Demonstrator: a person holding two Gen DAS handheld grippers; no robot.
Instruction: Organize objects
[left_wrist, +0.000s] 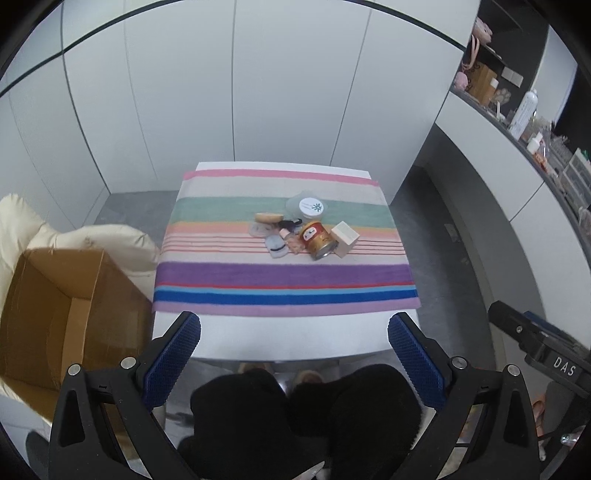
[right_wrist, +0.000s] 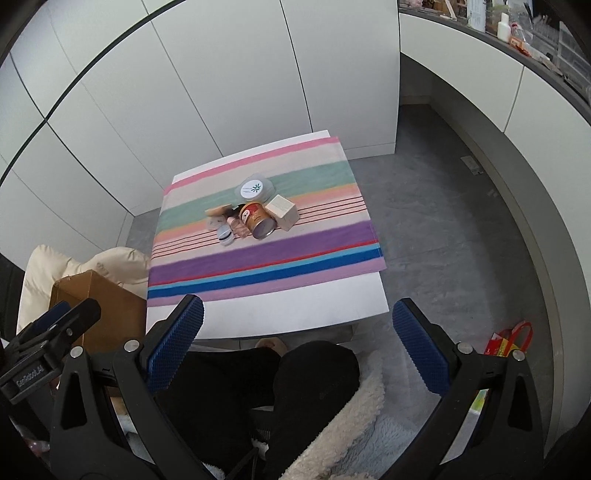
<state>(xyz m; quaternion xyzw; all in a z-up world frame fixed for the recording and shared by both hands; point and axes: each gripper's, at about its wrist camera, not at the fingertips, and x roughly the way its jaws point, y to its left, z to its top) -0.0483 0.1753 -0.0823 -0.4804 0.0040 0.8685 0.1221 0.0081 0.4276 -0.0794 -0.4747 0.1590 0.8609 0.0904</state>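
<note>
the left gripper (left_wrist: 294, 332) and right gripper (right_wrist: 297, 317) hung wide open and empty above the person's dark-clad knees (left_wrist: 306, 406), short of the white table (left_wrist: 288, 339). an open cardboard box (left_wrist: 55, 314) sat at nine o'clock. beyond, on the striped cloth (left_wrist: 284, 273), lay the clutter (bunched tight): a toppled red-gold can (left_wrist: 317, 240) touching a cream box (left_wrist: 344, 239) at its three o'clock, a clear lidded tub (left_wrist: 306, 207) at twelve.

White cabinet wall (left_wrist: 236, 110) behind table. Grey floor (right_wrist: 443, 221). Cream cushion (left_wrist: 110, 240) left of table, behind box. Cluttered shelf (left_wrist: 524, 122) upper right. Red bag (right_wrist: 511, 341) on floor, right. Person's black-clad knees (left_wrist: 306, 406) at bottom.
</note>
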